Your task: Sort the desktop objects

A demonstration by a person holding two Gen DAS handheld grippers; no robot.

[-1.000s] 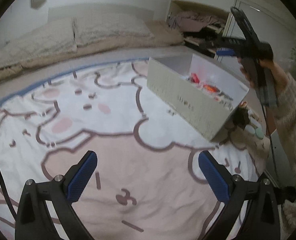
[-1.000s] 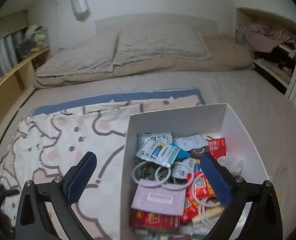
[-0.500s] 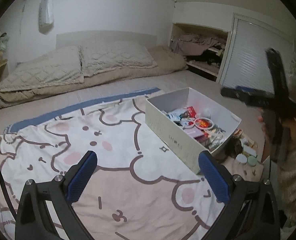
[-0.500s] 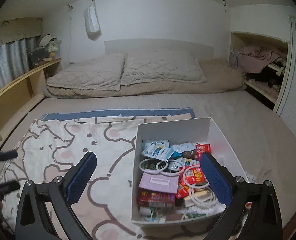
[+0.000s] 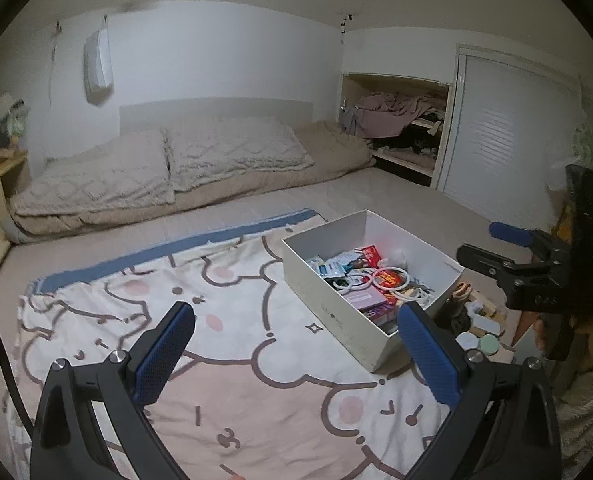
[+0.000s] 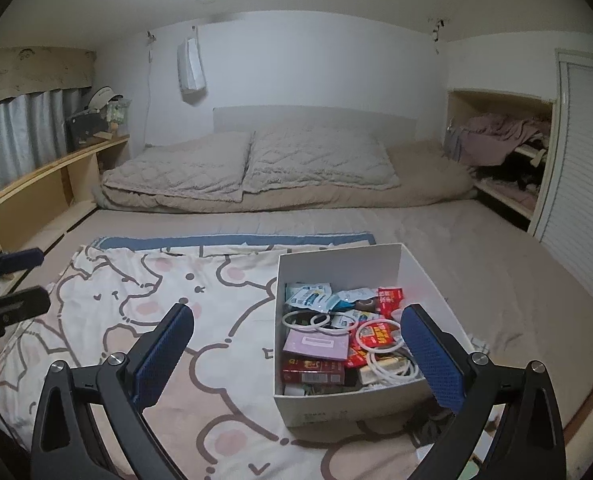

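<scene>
A white cardboard box (image 5: 336, 314) (image 6: 336, 404) stands on the cartoon blanket, right of centre. It holds several packets, white cable rings (image 6: 378, 334), a purple card (image 6: 316, 344) and a red carton (image 6: 312, 368). My left gripper (image 5: 296, 356) hovers open and empty above the blanket, left of the box. My right gripper (image 6: 296, 356) is also open and empty, above the box's near left corner. Each gripper shows in the other's view: the right gripper (image 5: 492, 246) in a hand beyond the box, the left gripper (image 6: 20, 280) at the far left edge.
Small round lids (image 5: 478, 342) and little blocks lie on the bed just right of the box. Two quilted pillows (image 6: 248, 164) lie at the head of the bed. A wooden shelf (image 6: 56, 176) runs along the left; a clothes nook (image 6: 504, 148) and a louvred door (image 5: 500, 152) stand at the right.
Both grippers have risen and drawn back from the box, so it now looks smaller and farther away. In the left wrist view the right gripper has shifted toward the lower right. Both stay open.
</scene>
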